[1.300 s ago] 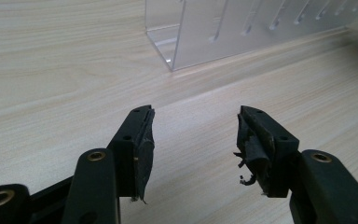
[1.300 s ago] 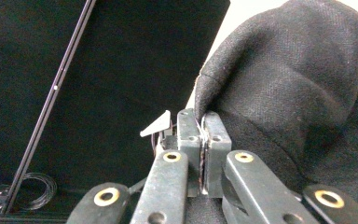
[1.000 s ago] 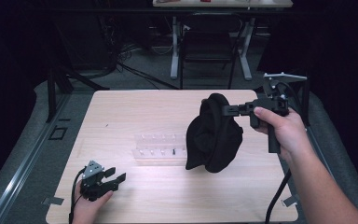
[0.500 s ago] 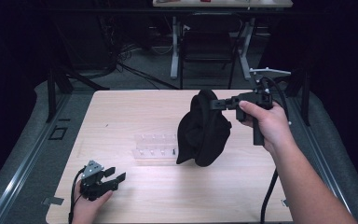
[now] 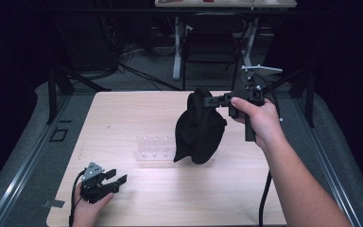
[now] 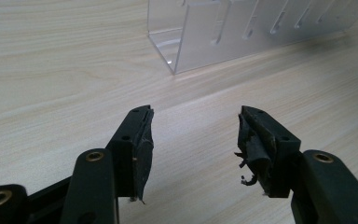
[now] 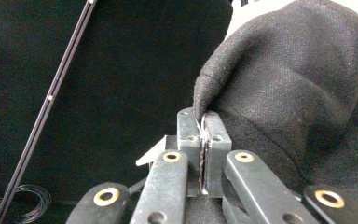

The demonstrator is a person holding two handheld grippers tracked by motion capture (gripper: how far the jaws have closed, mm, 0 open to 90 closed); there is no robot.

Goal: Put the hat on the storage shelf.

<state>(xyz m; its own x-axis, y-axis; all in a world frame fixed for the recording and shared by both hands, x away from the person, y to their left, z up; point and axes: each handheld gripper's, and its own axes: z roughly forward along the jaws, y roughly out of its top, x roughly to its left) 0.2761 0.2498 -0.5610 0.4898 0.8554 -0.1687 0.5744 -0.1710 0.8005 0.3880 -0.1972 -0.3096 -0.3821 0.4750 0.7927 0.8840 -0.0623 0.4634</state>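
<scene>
Black cloth bag (image 5: pixel 199 127) pinched by right gripper (image 5: pixel 216 100), hangs over clear rack (image 5: pixel 155 150); left gripper (image 5: pixel 116 178) fingers apart.

Overhead light falls on the pale wooden table (image 5: pixel 137 118) and leaves the room beyond it, from nine o'clock round to three, almost black. The black cloth (image 5: pixel 199 130) reads as a near-featureless dark mass (folds barely separate), with a soft shadow beneath it at six o'clock. In the left gripper view the clear plastic rack (image 6: pixel 242 28) shows mild glare. In the right gripper view the cloth's weave is sharp while the background is dim.
</scene>
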